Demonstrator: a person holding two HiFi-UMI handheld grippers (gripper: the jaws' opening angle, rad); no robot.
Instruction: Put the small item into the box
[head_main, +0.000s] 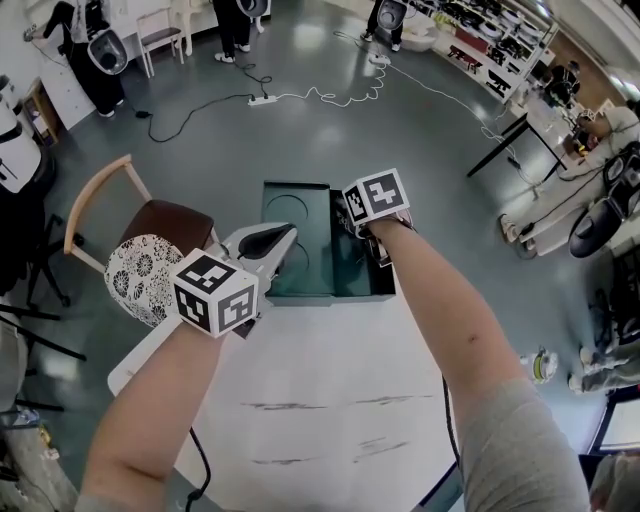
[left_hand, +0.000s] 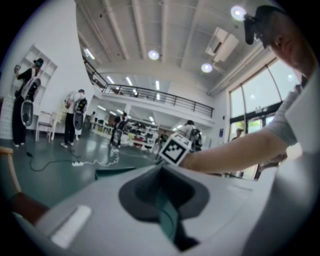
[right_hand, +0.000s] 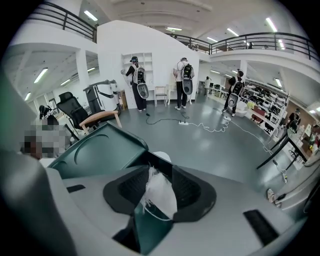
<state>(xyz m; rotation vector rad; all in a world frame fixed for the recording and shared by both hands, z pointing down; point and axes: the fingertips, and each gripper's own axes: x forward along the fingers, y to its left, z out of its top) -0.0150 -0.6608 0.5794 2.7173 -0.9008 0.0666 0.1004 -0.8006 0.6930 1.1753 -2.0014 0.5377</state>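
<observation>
Lowering the small item (right_hand: 162, 197) into the box (head_main: 330, 296)

Steadying the box by its left wall with the left gripper (left_hand: 162, 200) clamped shut on it; pinching the white, crumpled item upright in the right gripper (right_hand: 159, 186) just beyond, over the box's right side. Best to sink lower, inside the walls and clear of the rim, then part the pads gently; no need to touch the lid (right_hand: 95, 152), open at the back.

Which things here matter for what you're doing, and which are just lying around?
In the job: small white item, green box, right gripper gripping the item, left gripper on the box's lid.
Just around: wooden chair, lacy cloth, power strip on the floor.
</observation>
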